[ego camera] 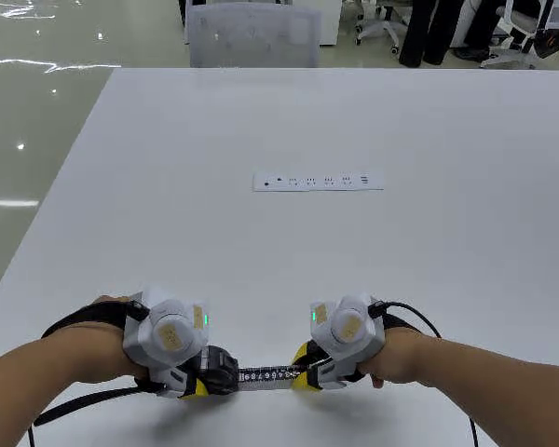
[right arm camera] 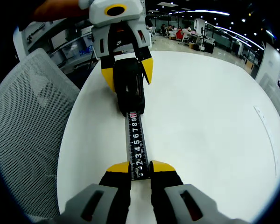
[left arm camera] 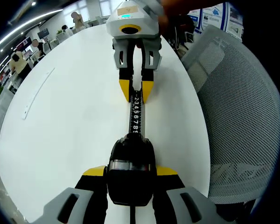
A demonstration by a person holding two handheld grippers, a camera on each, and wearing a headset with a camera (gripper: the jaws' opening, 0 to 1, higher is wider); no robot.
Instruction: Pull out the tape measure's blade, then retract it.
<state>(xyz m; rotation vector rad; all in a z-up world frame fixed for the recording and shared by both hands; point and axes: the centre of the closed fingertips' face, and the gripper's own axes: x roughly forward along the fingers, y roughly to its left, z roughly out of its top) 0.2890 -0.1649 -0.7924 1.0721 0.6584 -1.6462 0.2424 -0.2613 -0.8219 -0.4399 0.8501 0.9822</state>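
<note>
One short stretch of blade (right arm camera: 136,135) lies out above your counter (ego camera: 354,121). Your left tongs (left arm camera: 130,171) clamp the tape measure (ego camera: 220,370) body; your right tongs (right arm camera: 140,167) pinch the blade's tip

A black tape measure (left arm camera: 130,170) is showing a black blade (right arm camera: 135,135) printed with white numerals, while the white-and-grey left gripper (ego camera: 198,380) and right gripper (ego camera: 305,371) are displaying yellow-tipped black jaws and glowing green lights over a white table (ego camera: 354,121), beside a grey mesh chair (left arm camera: 242,116).
</note>
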